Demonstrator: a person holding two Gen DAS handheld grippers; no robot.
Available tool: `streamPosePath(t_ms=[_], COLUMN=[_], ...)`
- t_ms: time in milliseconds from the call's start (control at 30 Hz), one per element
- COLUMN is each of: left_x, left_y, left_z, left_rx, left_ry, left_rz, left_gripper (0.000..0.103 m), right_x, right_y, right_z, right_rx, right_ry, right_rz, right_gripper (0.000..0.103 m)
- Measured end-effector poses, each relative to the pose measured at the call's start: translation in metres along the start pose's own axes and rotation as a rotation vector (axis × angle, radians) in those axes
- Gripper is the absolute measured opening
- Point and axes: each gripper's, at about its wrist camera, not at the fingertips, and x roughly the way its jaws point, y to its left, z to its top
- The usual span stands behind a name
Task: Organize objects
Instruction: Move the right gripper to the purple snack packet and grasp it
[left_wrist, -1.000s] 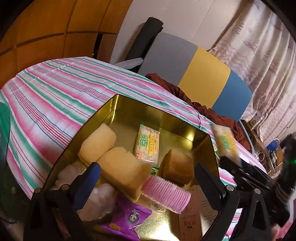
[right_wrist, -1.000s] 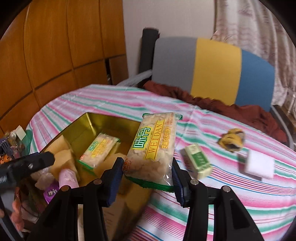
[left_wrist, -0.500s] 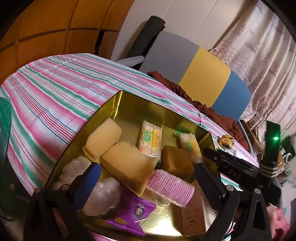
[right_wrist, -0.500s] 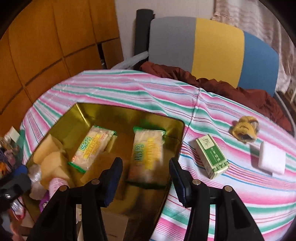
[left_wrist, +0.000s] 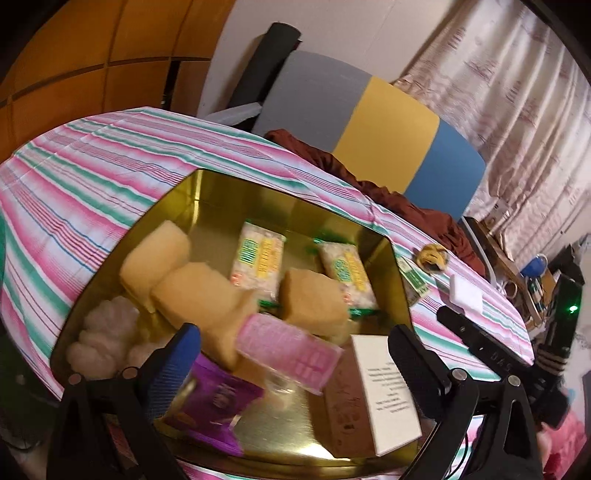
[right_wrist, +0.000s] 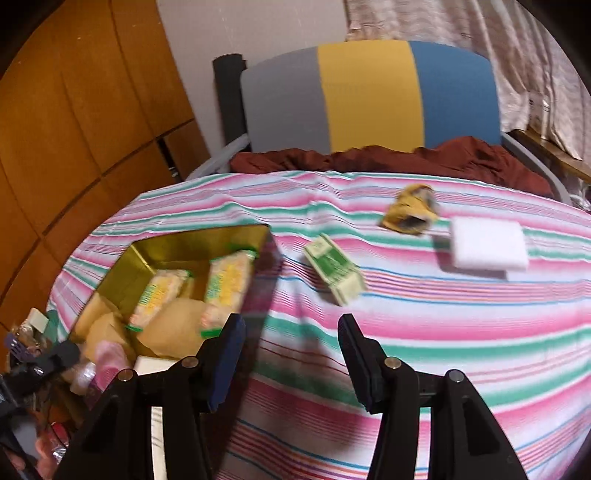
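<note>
Gold tin (left_wrist: 229, 184) sits crowded with sponges and two rice-cracker packets (left_wrist: 343, 273), print too blurred to read. Right gripper (right_wrist: 291, 343), fingers apart and empty after just widening, hangs over bare striped cloth (right_wrist: 443, 314) beside the tin's edge. Left gripper (left_wrist: 295, 354) stands parted, empty, above the tin's near rim.

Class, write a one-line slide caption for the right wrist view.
Open right gripper hovers over striped tablecloth, green box ahead, gold tin at left.

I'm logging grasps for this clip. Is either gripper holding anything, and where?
Nothing is held: the right gripper and left gripper are both open and empty.
</note>
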Motion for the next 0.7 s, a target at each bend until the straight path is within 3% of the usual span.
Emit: streamPosePath(t_ms=[400, 700], left_x=[-0.001, 0.012], left_y=[-0.053, -0.123], left_z=[-0.018, -0.037], left_rx=[0.106, 0.250], left_ry=[0.037, 0.090], left_rz=[-0.083, -0.159], left_gripper=[0.102, 0.103], right_x=[0.000, -0.018], right_y=[-0.052, -0.118], right_z=[-0.039, -0.050], right_rx=[0.057, 0.181], right_ry=[0.026, 0.000], right_rz=[-0.097, -0.192], right_gripper=[0.053, 0.053])
